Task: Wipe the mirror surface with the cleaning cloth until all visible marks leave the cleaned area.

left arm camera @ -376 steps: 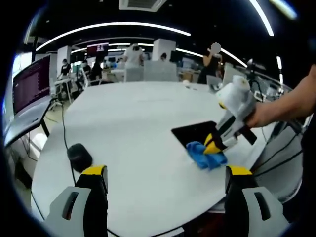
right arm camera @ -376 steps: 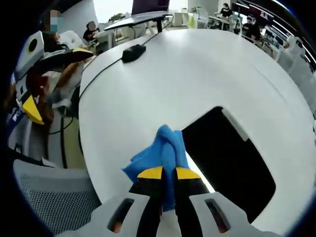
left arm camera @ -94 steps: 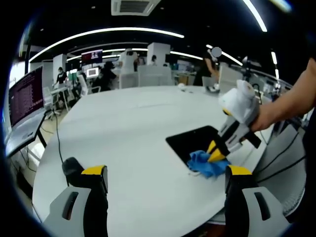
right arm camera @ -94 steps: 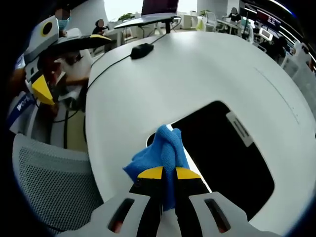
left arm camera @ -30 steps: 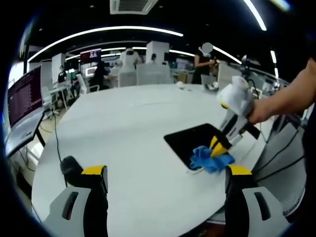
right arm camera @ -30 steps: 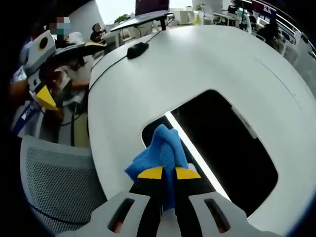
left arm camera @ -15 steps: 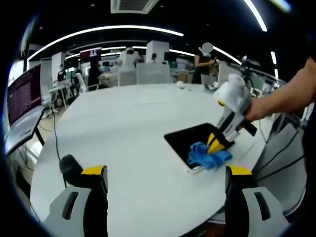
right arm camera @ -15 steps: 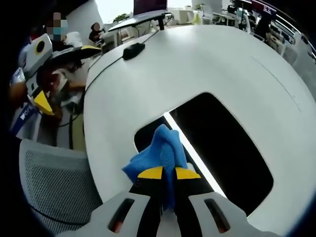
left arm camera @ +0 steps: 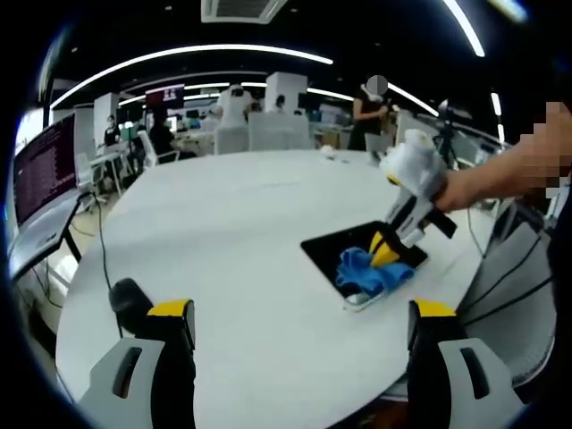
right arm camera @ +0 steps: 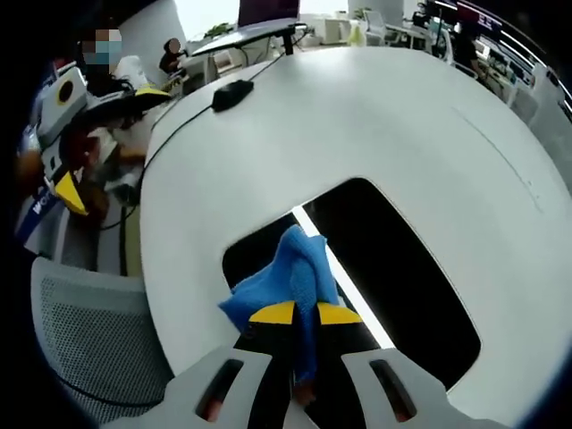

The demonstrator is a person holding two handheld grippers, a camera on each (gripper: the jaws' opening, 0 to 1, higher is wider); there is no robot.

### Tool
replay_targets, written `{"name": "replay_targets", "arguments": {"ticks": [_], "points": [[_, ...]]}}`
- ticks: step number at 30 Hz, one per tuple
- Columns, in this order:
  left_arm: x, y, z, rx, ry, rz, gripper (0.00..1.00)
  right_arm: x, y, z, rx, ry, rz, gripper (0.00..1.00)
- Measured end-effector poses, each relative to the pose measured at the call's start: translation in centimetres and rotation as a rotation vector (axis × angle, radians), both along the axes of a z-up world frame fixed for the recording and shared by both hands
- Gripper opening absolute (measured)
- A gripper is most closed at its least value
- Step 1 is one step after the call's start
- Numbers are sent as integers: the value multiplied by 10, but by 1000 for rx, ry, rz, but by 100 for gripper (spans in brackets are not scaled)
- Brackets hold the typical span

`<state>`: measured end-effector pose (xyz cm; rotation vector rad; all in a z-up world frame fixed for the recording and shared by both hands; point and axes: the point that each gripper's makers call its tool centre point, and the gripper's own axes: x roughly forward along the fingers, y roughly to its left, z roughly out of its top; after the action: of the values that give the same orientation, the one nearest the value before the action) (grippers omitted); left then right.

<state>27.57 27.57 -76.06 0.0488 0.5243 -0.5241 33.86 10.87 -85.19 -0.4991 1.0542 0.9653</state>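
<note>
Blue and soft, the cleaning cloth (right arm camera: 288,273) is bunching up just ahead of the right gripper (right arm camera: 305,314), whose yellow-tipped jaws are pinching tight on it with no gap between them. The cloth is pressing down on the mirror (right arm camera: 402,277), a dark flat panel lying on the white table (right arm camera: 375,125) and stretching forward and to the right of those jaws, with a bright strip of ceiling light reflecting across it right beside the cloth. Seen from the left gripper view, the cloth (left arm camera: 368,271) is sitting on the near part of the mirror (left arm camera: 332,250), well ahead and to the right of the left gripper (left arm camera: 299,323), which is hanging over the table with its jaws standing wide apart and nothing between them. Judging by its folds, the cloth is light and limp and will likely drag and roll under itself while rubbing, so holding a thick gathered fold, as the jaws are doing now, looks soundest. The mirror seems thin, rigid, slick and breakable, so it may slide on the smooth tabletop; steady, flat pressure would suit it. A black mouse (left arm camera: 128,298) is resting near the left jaw.
</note>
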Motion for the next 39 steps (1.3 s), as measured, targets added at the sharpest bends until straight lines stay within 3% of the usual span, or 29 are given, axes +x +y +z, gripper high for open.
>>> {"name": "replay_targets", "arguments": {"ticks": [39], "points": [[-8,15,-8,10,26,29,99,82,-10,0,-34,-52,-27,2]]}}
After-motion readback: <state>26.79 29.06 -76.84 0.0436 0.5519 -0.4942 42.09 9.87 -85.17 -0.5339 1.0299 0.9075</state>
